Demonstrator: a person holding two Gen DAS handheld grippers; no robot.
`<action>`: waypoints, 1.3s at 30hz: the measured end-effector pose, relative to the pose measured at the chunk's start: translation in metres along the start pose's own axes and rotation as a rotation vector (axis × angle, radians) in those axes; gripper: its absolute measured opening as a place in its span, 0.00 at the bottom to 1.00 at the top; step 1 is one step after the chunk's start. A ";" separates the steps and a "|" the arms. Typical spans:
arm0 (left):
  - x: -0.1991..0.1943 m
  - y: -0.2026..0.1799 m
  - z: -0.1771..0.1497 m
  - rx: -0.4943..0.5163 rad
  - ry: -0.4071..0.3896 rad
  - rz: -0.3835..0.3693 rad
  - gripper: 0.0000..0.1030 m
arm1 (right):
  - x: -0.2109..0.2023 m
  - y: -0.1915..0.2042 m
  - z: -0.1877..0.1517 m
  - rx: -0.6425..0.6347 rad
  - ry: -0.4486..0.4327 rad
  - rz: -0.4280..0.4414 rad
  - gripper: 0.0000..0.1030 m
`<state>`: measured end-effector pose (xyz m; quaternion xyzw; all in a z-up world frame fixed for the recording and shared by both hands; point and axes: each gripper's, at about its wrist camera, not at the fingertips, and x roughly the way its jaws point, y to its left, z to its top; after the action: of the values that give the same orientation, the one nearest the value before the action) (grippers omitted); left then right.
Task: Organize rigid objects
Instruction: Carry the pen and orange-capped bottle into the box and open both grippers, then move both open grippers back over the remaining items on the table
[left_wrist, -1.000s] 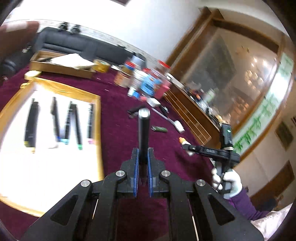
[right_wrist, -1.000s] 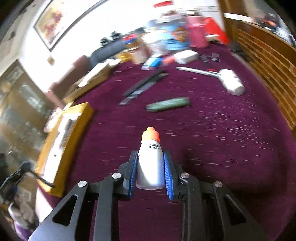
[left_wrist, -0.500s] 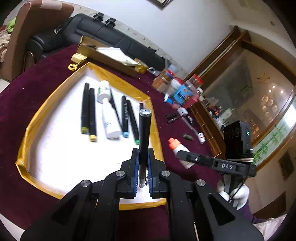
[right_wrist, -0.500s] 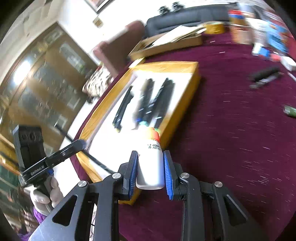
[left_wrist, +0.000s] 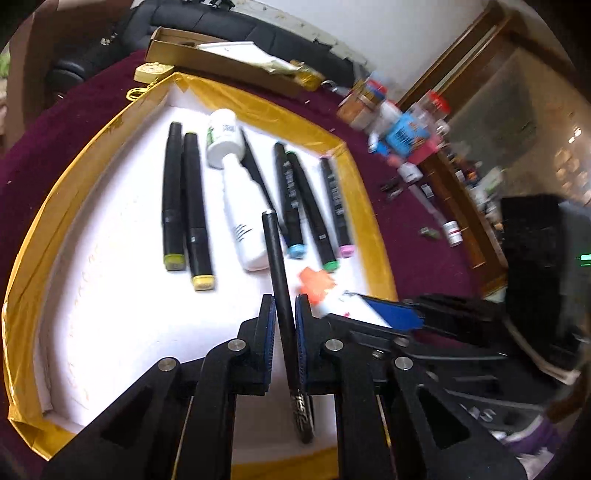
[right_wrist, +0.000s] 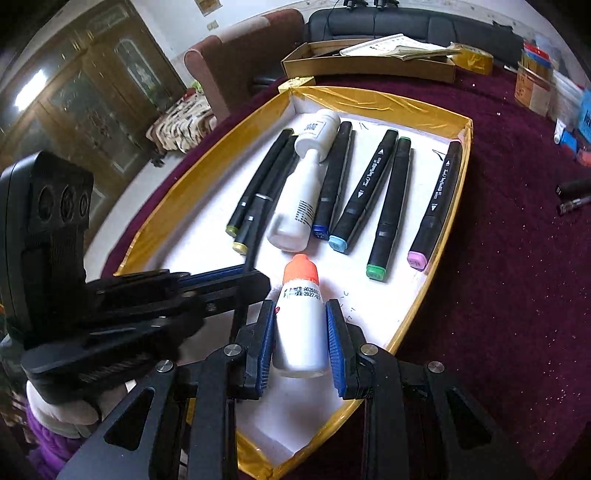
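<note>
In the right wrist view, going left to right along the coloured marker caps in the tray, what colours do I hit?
Olive cap → yellow cap → dark blue cap → light blue cap → green cap → pink cap.

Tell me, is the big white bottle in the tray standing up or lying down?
Lying down. The big white bottle lies flat on its side on the tray floor, among the markers, cap toward the far wall.

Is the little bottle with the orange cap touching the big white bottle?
Apart. The right wrist view shows white tray floor between the small bottle and the big white bottle.
</note>
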<state>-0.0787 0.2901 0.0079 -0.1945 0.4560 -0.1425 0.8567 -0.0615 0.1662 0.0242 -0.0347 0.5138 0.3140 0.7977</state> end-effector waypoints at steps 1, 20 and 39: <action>0.001 0.000 -0.001 -0.003 -0.002 0.008 0.08 | 0.001 0.000 0.003 -0.007 -0.003 -0.011 0.24; -0.058 -0.068 -0.020 0.056 -0.198 0.007 0.61 | -0.066 -0.031 -0.026 0.028 -0.219 -0.038 0.36; 0.076 -0.212 -0.037 0.281 0.034 -0.053 0.64 | -0.179 -0.256 -0.124 0.457 -0.335 -0.341 0.39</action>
<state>-0.0827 0.0629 0.0317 -0.0822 0.4409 -0.2307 0.8635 -0.0725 -0.1688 0.0480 0.1117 0.4194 0.0541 0.8993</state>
